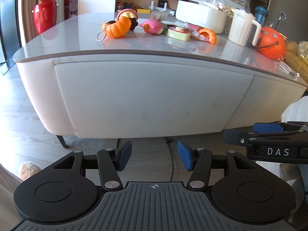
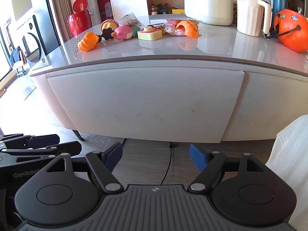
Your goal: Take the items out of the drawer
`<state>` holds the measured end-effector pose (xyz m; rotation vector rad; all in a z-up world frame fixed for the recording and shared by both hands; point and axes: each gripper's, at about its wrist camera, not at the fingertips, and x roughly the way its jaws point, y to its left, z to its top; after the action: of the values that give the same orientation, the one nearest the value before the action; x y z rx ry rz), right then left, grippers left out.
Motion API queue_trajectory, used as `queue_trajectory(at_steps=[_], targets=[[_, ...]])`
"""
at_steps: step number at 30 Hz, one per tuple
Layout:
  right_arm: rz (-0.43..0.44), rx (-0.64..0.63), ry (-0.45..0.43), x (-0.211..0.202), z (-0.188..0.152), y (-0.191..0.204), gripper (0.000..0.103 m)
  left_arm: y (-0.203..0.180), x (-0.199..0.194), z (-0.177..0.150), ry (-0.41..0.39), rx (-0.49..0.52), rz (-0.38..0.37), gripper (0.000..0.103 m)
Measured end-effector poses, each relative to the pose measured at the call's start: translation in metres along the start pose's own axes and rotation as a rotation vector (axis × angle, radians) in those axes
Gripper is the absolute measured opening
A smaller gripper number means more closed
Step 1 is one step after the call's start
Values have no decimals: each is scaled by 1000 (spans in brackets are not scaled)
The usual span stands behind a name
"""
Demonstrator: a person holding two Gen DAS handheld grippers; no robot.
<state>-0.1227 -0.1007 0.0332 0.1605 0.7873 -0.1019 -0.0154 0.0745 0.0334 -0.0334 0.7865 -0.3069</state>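
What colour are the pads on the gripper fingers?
Blue pads, seen best in the right wrist view.

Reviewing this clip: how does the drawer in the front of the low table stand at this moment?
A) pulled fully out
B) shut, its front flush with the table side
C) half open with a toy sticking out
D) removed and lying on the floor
B: the drawer front sits flush in the table with no gap, and both grippers hang before it, jaws open and empty.
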Motion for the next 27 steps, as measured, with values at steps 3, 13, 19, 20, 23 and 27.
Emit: queue_trajectory(at_steps=[3, 13, 19, 20, 23, 27], targets=[[5, 11, 4, 0, 0, -1, 77, -2, 0, 0, 1, 15, 3, 58], [18, 12, 12, -1, 0, -2, 78, -2, -2, 1, -7, 33, 8, 58], [17, -1, 22, 0, 0, 0, 79, -3, -2, 2, -12, 33, 0, 58], [17, -5, 27, 1, -1, 1, 79, -3, -2, 2, -14, 33, -3, 58], [17, -9, 32, 2, -2, 2, 79, -4, -4, 2, -27, 36, -36, 56], [19, 15, 18, 0, -1, -2, 79, -5, -19, 3, -140, -5, -168, 7]])
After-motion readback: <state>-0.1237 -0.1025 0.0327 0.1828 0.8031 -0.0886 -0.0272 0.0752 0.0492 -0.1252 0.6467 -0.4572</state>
